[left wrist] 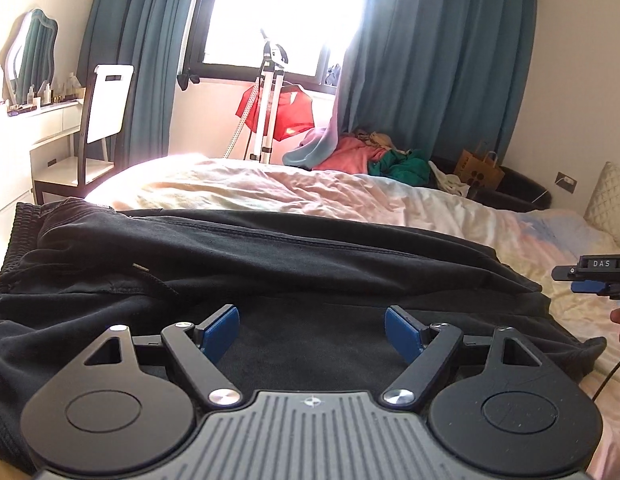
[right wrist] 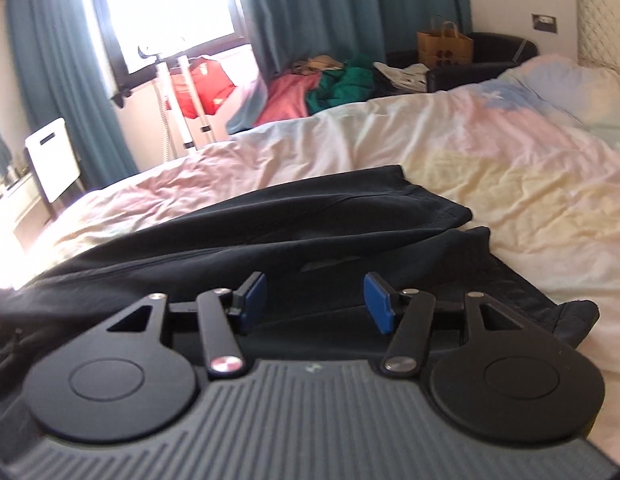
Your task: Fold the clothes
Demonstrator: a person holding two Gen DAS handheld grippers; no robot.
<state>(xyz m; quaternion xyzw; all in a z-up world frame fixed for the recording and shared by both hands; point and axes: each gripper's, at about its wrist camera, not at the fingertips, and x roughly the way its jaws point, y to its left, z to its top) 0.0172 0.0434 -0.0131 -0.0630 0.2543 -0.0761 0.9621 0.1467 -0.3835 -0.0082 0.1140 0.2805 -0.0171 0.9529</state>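
Black trousers (left wrist: pixel 270 264) on bed (left wrist: pixel 230 188), folded lengthwise, legs stacked; crosswise folds left. Left hand-held gripper (left wrist: pixel 311 334) and right hand-held gripper (right wrist: pixel 313 302) both released, nothing held.

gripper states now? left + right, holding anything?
Left gripper: open, nothing between the pads, over the black trousers.
Right gripper: open, holding nothing, also above the trousers.

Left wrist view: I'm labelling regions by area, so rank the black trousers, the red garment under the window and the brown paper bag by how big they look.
1. Black trousers, by far the largest, though nearest the camera.
2. Red garment.
3. Brown paper bag, smallest, partly hidden behind the bed.
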